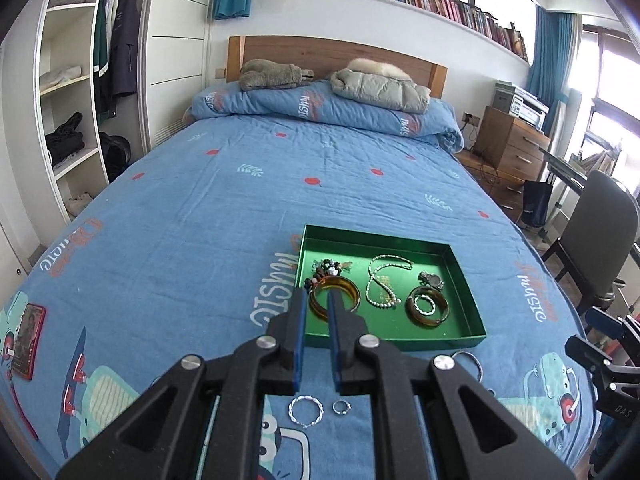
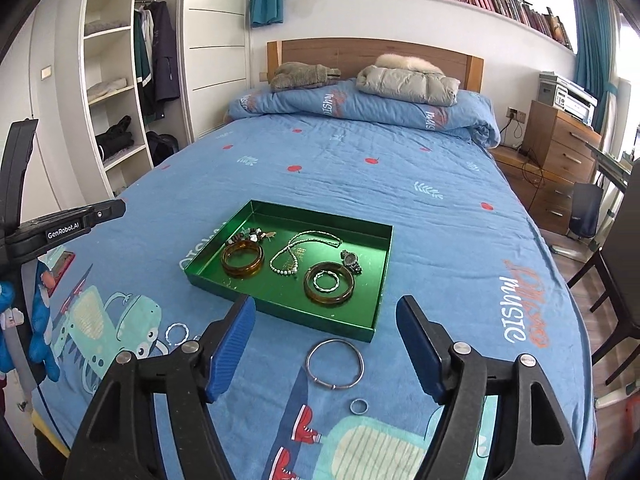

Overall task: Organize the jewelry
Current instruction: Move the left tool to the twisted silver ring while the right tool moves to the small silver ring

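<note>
While my right tongs (image 2: 326, 340) stand wide with nothing between them, the thin silver wire bangle (image 2: 335, 364) lies flat on the blue printed bedspread (image 2: 360, 160) just ahead of them, between their tips and the near wall of the green metal tray (image 2: 280, 312). My left tongs (image 1: 318, 308) are almost closed and empty, nearer the twisted silver ring (image 1: 306, 411). I judge the bangle is the right side's pick.
</note>
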`<action>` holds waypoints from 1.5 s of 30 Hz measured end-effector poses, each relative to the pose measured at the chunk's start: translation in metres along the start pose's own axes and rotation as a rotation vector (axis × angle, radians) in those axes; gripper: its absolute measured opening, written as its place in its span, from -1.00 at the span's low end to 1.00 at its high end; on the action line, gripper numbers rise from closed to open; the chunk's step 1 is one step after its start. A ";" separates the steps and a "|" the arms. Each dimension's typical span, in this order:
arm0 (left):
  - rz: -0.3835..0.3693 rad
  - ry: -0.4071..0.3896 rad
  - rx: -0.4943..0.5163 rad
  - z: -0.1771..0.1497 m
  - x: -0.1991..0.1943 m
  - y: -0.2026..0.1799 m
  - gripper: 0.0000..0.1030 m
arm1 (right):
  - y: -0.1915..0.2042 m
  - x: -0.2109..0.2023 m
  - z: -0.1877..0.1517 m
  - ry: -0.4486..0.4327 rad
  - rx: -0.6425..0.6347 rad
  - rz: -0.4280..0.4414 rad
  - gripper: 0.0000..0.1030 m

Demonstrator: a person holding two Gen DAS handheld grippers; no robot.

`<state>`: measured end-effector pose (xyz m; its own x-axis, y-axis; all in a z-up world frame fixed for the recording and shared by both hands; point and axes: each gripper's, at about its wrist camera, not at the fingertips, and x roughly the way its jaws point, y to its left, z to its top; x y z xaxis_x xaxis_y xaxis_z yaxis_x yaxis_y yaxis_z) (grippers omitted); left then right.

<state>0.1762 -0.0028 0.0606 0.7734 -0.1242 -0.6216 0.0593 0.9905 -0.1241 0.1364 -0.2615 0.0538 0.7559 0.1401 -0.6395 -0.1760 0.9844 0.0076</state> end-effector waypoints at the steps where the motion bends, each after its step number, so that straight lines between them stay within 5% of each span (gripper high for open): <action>1: -0.001 0.009 0.013 -0.001 -0.004 0.000 -0.80 | 0.001 -0.006 -0.003 -0.003 0.000 -0.001 0.42; 10: 0.015 -0.030 0.056 -0.016 -0.059 0.010 -0.79 | 0.010 -0.054 -0.027 -0.036 0.024 -0.006 0.47; 12: 0.012 -0.043 0.055 -0.016 -0.073 0.015 -0.58 | 0.009 -0.066 -0.030 -0.050 0.026 -0.011 0.47; 14: 0.022 -0.069 0.057 -0.016 -0.088 0.017 -0.15 | 0.010 -0.079 -0.032 -0.067 0.025 -0.015 0.47; 21: 0.037 -0.085 0.098 -0.027 -0.105 0.021 -0.15 | 0.002 -0.097 -0.043 -0.101 0.037 -0.022 0.47; 31: 0.038 0.007 0.123 -0.065 -0.055 0.025 -0.15 | -0.025 -0.060 -0.079 -0.038 0.099 -0.010 0.32; 45: -0.033 0.246 0.113 -0.126 0.071 0.034 -0.15 | -0.044 0.054 -0.122 0.140 0.147 0.049 0.00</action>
<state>0.1538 0.0150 -0.0853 0.5938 -0.1538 -0.7898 0.1632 0.9842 -0.0689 0.1079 -0.3098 -0.0748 0.6518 0.1817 -0.7363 -0.1085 0.9832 0.1466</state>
